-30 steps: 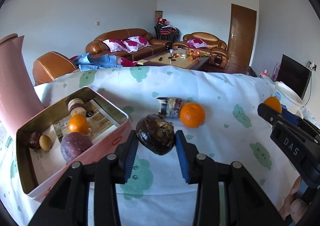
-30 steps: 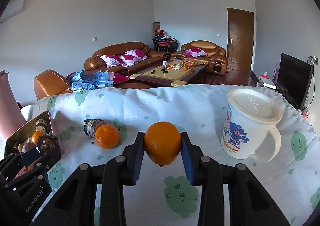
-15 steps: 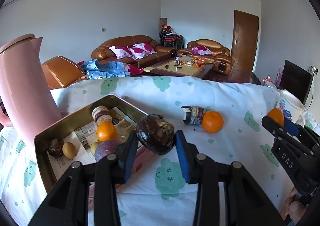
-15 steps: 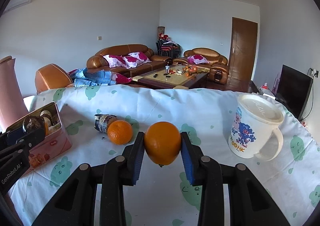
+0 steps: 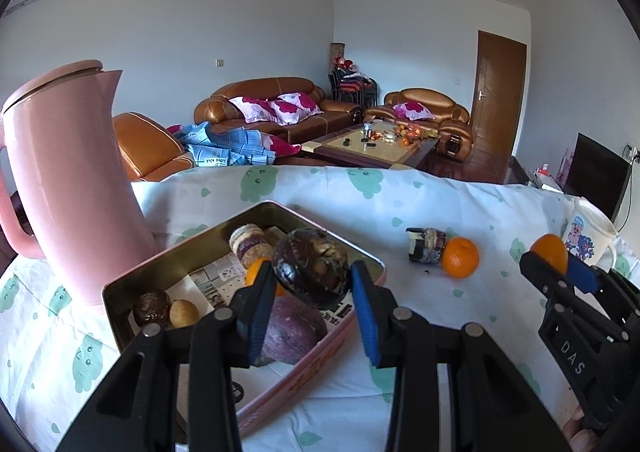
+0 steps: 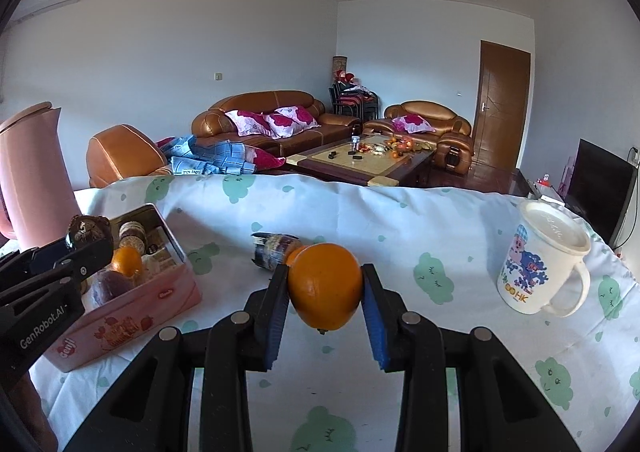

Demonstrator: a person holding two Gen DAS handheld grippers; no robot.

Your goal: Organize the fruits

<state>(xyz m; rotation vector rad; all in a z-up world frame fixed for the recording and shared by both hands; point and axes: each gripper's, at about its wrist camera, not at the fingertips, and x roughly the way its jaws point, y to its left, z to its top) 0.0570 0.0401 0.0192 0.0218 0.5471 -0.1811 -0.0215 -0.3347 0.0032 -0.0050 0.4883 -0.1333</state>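
Cloud-print tablecloth (image 5: 400, 191) is used as work surface. Dark wrinkled round fruit (image 5: 310, 268) is clamped by left gripper (image 5: 314, 304), held above pink rectangular metal tin (image 5: 320, 348), judged for drop-in. Smooth round orange (image 6: 325, 286) is pinched in right gripper (image 6: 325, 304), waiting beside tin.

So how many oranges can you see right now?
3. One orange is clamped in the right gripper, one lies on the tablecloth beside a small dark jar, one sits in the tin. Others may be hidden in there.

A home living room: brown leather sofas (image 6: 264, 117) with floral cushions, a coffee table (image 6: 360, 161), a television (image 6: 600, 175), a wooden door (image 6: 502, 103).
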